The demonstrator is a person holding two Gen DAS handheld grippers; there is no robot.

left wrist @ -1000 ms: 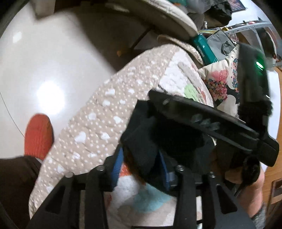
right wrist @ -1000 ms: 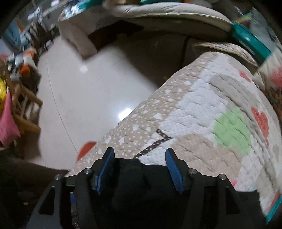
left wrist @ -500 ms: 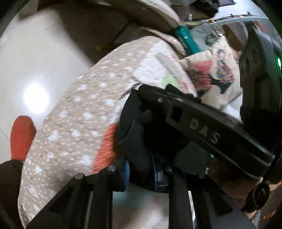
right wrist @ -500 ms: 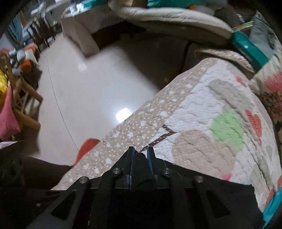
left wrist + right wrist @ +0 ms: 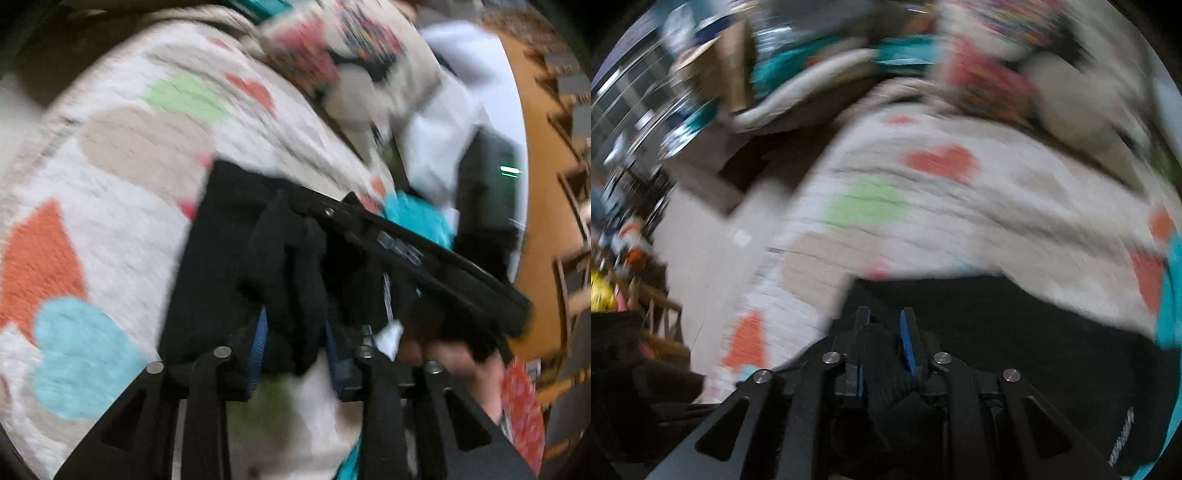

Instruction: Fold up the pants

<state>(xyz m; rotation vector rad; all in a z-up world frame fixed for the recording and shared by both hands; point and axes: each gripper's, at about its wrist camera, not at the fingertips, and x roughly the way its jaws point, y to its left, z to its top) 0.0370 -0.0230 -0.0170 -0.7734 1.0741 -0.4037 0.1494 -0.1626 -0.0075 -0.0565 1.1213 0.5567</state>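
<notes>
Black pants (image 5: pixel 207 266) lie on a quilted bed cover (image 5: pixel 122 162) with coloured hearts. My left gripper (image 5: pixel 293 350) is shut on a bunched fold of the pants. The right gripper's body (image 5: pixel 406 251) crosses close in front of it, held by a hand (image 5: pixel 443 354). In the right wrist view my right gripper (image 5: pixel 884 332) is shut on a fold of the pants (image 5: pixel 997 332), which spread to the right over the cover (image 5: pixel 960 221). Both views are blurred by motion.
A floral pillow (image 5: pixel 351 62) and a white sheet (image 5: pixel 436 122) lie at the far end of the bed. A pale tiled floor (image 5: pixel 701 236) and cluttered furniture (image 5: pixel 713 74) are to the left. A wooden wall (image 5: pixel 546 184) stands at the right.
The right gripper closed on the pants fabric. Both grippers swung with the fabric across the bed toward the pillow end; the floor has left the left wrist view.
</notes>
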